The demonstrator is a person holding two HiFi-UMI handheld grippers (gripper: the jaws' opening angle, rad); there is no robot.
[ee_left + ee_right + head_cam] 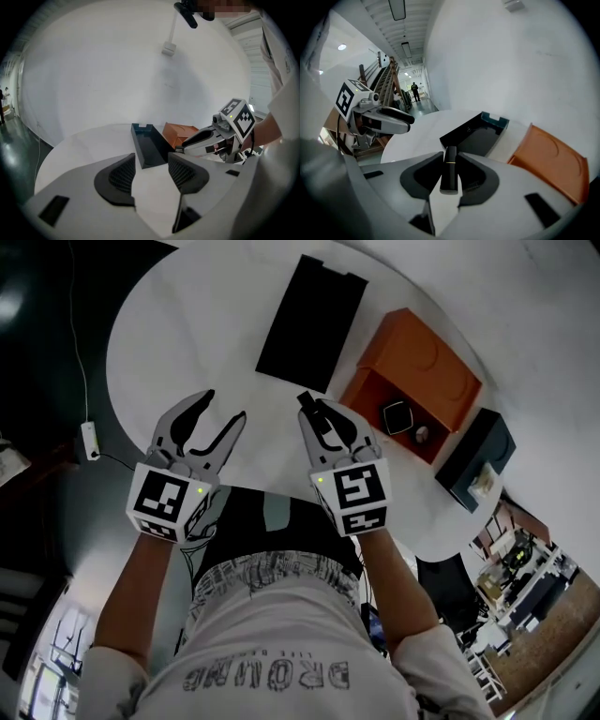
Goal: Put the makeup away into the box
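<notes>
Right hand-held gripper [450, 157] clamped on slim black lipstick tube with gold band [449, 180], held above round white bench [187, 343]. Left hand-held gripper [151, 164] open, empty. Carry across to open orange rectangular box [422, 367]. Lower tube beside small black square compact [397, 416]. Release low, clear of lid.

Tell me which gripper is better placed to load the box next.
Right. The right gripper is shut on a black lipstick, and the orange box lies on its side of the table. The left gripper stands open and empty.
</notes>
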